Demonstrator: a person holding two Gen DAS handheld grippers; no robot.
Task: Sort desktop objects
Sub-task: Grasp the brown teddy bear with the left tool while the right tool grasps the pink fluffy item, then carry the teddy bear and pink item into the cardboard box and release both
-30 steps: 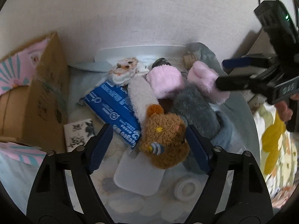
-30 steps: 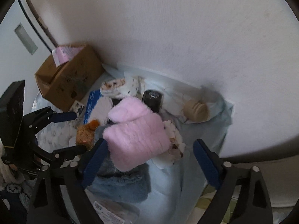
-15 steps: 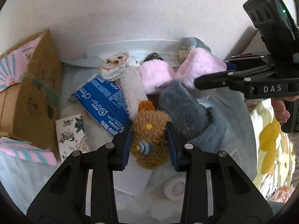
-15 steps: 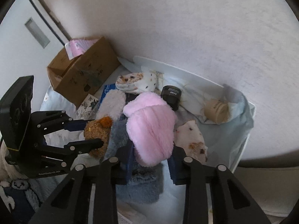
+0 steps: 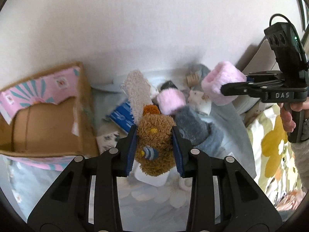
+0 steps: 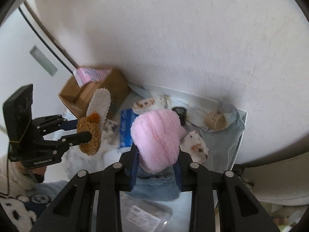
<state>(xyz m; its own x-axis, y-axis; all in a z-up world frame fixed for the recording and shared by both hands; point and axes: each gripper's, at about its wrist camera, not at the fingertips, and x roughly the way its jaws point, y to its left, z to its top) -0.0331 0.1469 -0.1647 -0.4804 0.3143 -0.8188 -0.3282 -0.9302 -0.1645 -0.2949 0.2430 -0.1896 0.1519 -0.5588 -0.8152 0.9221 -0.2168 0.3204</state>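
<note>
My left gripper is shut on a brown bear-toe fluffy sock with a cream leg, lifted off the pile; it also shows in the right wrist view. My right gripper is shut on a pink fluffy sock, raised above the pile; it shows at the right in the left wrist view. A second pink sock and a grey fluffy sock lie beneath.
An open cardboard box stands at the left by the wall. A blue packet, a black jar, a beige spool, patterned socks and a white tray rim sit on the pale cloth.
Both grippers closed on their socks and lifted them: the left raised the brown bear sock, the right raised the pink sock up and to the right.
</note>
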